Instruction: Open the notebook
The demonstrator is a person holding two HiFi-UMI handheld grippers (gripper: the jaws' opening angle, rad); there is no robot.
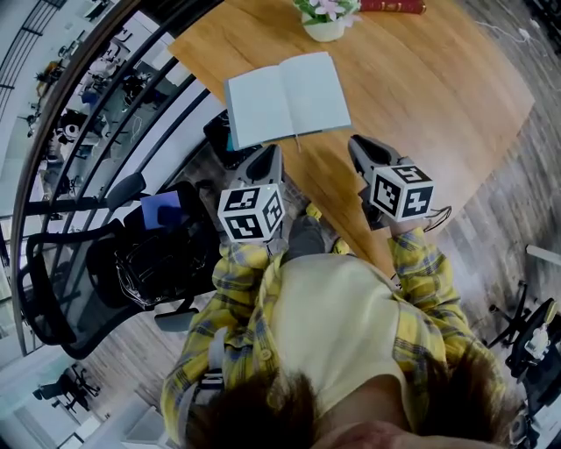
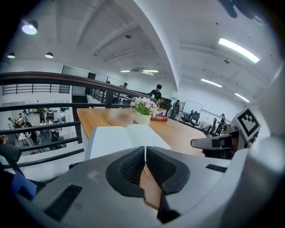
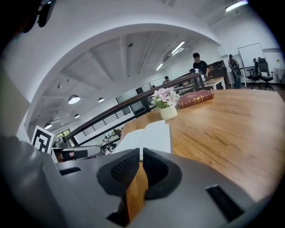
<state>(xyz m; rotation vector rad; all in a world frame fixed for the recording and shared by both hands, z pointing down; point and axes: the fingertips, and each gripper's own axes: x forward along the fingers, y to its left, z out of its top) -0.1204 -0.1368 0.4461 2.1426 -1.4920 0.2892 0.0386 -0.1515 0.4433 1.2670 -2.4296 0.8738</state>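
Wood-grained table [image 1: 438,96] is stretching across a bright open office, beside a dark curved railing [image 1: 105,79], and a black mesh chair [image 1: 79,289] is standing on the floor at the person's left. On the table's near left part the notebook [image 1: 287,99] is lying flat and already open, its pale blank pages facing up and its spine running away from the person. Beyond it a small white pot of pink flowers [image 1: 326,19] is standing, with a red book [image 1: 394,5] lying just beside it at the far edge. The left gripper [image 1: 266,162] is hovering off the table's near edge, just short of the notebook's near left corner and not touching it; its jaws are clenched tip to tip with nothing between them. The right gripper [image 1: 364,151] is hanging over the wood near the notebook's near right corner, apart from it, its jaws drawn together to a thin slit and gripping nothing.
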